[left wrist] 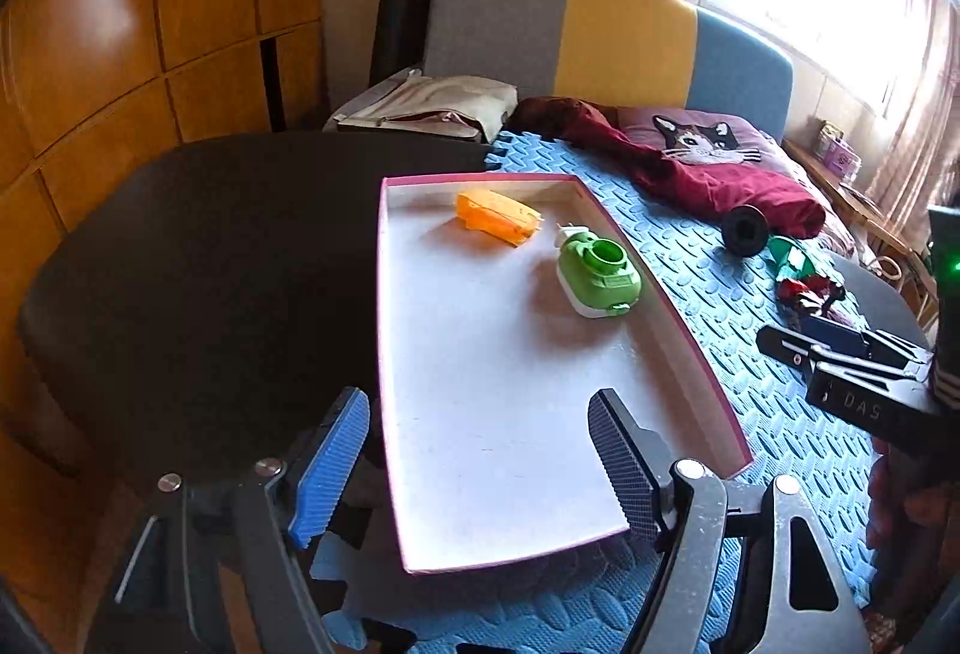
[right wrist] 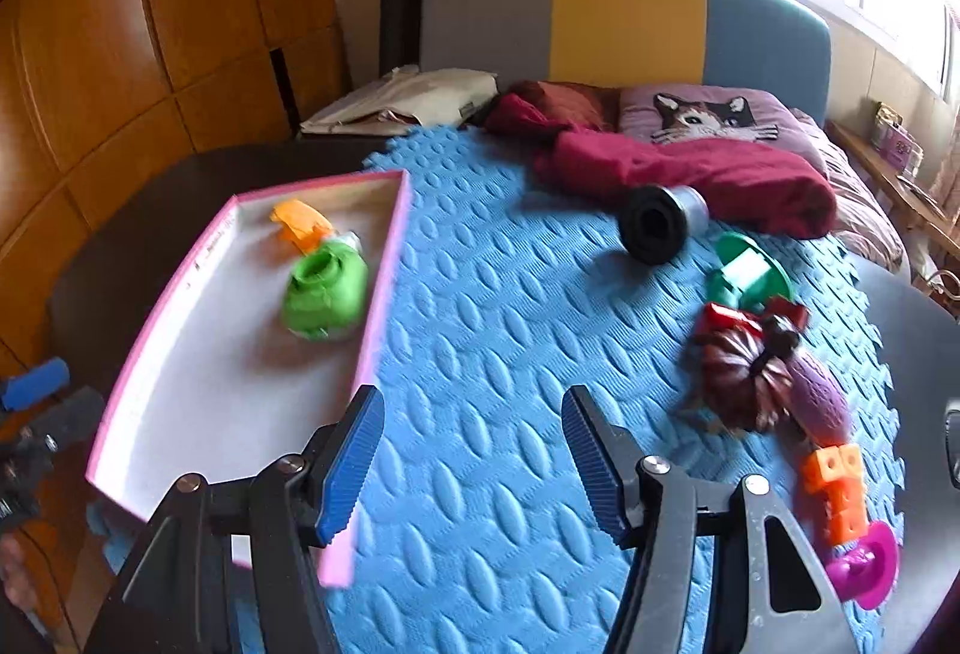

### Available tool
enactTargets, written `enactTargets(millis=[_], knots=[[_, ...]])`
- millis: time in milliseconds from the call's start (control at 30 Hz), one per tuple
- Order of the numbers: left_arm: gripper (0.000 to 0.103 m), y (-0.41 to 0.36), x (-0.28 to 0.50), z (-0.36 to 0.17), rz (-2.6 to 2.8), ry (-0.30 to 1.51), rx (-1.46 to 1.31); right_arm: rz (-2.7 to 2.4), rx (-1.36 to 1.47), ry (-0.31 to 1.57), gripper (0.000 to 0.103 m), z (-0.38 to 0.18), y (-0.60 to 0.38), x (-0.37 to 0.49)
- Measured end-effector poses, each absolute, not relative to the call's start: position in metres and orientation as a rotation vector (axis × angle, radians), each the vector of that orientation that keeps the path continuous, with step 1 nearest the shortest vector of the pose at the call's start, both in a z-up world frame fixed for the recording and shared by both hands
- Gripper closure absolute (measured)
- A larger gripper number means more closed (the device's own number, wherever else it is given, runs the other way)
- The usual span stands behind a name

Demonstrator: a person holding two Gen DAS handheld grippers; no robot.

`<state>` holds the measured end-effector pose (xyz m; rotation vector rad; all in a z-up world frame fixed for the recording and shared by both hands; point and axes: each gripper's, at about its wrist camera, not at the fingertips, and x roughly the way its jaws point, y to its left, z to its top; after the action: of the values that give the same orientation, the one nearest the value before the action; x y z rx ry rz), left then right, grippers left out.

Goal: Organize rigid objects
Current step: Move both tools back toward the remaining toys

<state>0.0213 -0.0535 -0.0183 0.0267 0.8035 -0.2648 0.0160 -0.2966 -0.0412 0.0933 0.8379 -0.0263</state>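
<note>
A shallow pink-rimmed box (left wrist: 684, 330) (right wrist: 384, 270) with a white floor lies on the blue foam mat (left wrist: 720, 294) (right wrist: 492, 306). Inside it rest an orange piece (left wrist: 495, 216) (right wrist: 297, 222) and a green plug-like item (left wrist: 597, 273) (right wrist: 324, 288). My left gripper (left wrist: 480, 462) stands open over the box's near end, nothing between its fingers. My right gripper (right wrist: 471, 465) (left wrist: 840, 354) hovers open over bare mat just right of the box. Loose toys lie on the mat to the right: a black roll (right wrist: 657, 225), a green piece (right wrist: 750, 273), a dark pumpkin (right wrist: 744, 378), a purple toy (right wrist: 819, 402), orange cubes (right wrist: 837, 486) and a magenta piece (right wrist: 864, 564).
A dark round table (left wrist: 210, 264) holds the mat. Behind it a bed carries a maroon cloth (right wrist: 690, 174), a cat-print pillow (right wrist: 708, 114) and a beige bag (left wrist: 432, 108). Wooden cabinets (left wrist: 120, 54) line the left wall. A bright window glares at upper right.
</note>
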Motion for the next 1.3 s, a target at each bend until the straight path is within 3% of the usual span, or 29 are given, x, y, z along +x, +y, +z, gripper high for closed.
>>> enactTargets(millis=[500,800,1300], knots=[[0.027,-0.088,0.027,-0.010,-0.356,0.804,0.068,-0.066,0.008,0.859,0.039,-0.038,-0.362,0.000],[0.027,-0.126,0.044,0.001,-0.425,0.810,0.100,-0.251,0.224,0.670,0.036,-0.006,-0.452,-0.020],[0.027,-0.268,0.124,-0.002,-0.585,0.855,0.211,-0.381,0.591,0.652,0.036,-0.025,-0.525,-0.039]])
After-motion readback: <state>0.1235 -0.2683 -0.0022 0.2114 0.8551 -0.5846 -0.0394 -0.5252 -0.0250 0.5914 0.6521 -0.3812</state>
